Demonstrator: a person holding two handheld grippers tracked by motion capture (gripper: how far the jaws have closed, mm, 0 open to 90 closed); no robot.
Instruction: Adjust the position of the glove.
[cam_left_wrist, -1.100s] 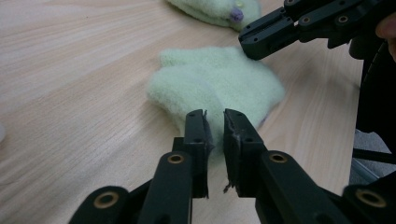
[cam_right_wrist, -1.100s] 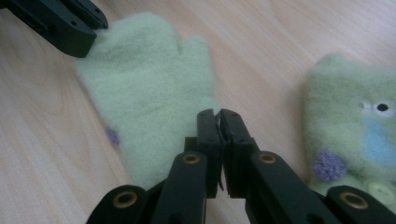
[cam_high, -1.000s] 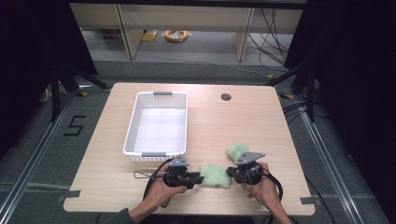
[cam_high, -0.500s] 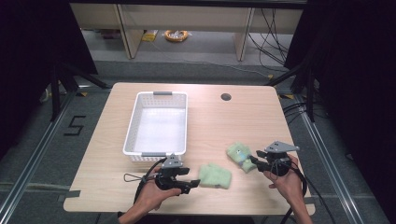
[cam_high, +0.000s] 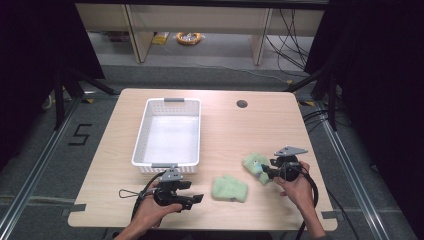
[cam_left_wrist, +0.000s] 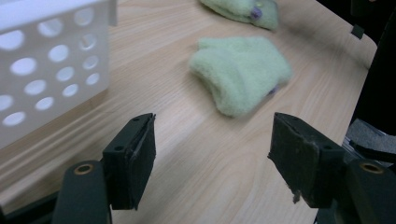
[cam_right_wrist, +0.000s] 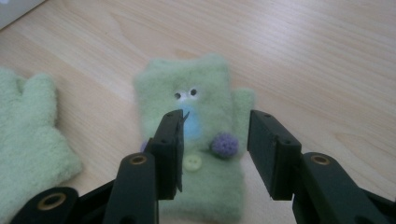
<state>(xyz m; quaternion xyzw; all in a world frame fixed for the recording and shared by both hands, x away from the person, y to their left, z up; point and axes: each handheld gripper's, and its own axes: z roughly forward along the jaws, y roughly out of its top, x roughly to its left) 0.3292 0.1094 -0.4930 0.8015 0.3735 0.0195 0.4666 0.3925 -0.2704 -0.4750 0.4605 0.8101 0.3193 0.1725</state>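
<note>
Two fuzzy green mittens lie on the wooden table. The plain mitten (cam_high: 230, 188) (cam_left_wrist: 240, 70) (cam_right_wrist: 32, 130) rests near the front middle. My left gripper (cam_high: 197, 198) (cam_left_wrist: 212, 140) is a short way left of it, pointing at it, open. Its jaws have just been opening and nothing is between them. The mitten with a face (cam_high: 255, 166) (cam_right_wrist: 205, 84) (cam_left_wrist: 243, 9), with eyes, a blue nose, a purple pompom and a button, lies to the right. My right gripper (cam_high: 266, 173) (cam_right_wrist: 217, 135) hovers at its near end, open. Those jaws have also just been opening, and the pads do not press on the mitten.
A white perforated basket (cam_high: 172, 165) (cam_left_wrist: 51, 60) stands empty behind my left gripper, close to it. A round cable hole (cam_high: 242, 104) sits at the table's back. The front edge of the table runs just under both hands.
Both grippers have drawn back from the mittens, the left one to the left and the right one to the right, and their jaws have opened. The mittens stay where they were.
</note>
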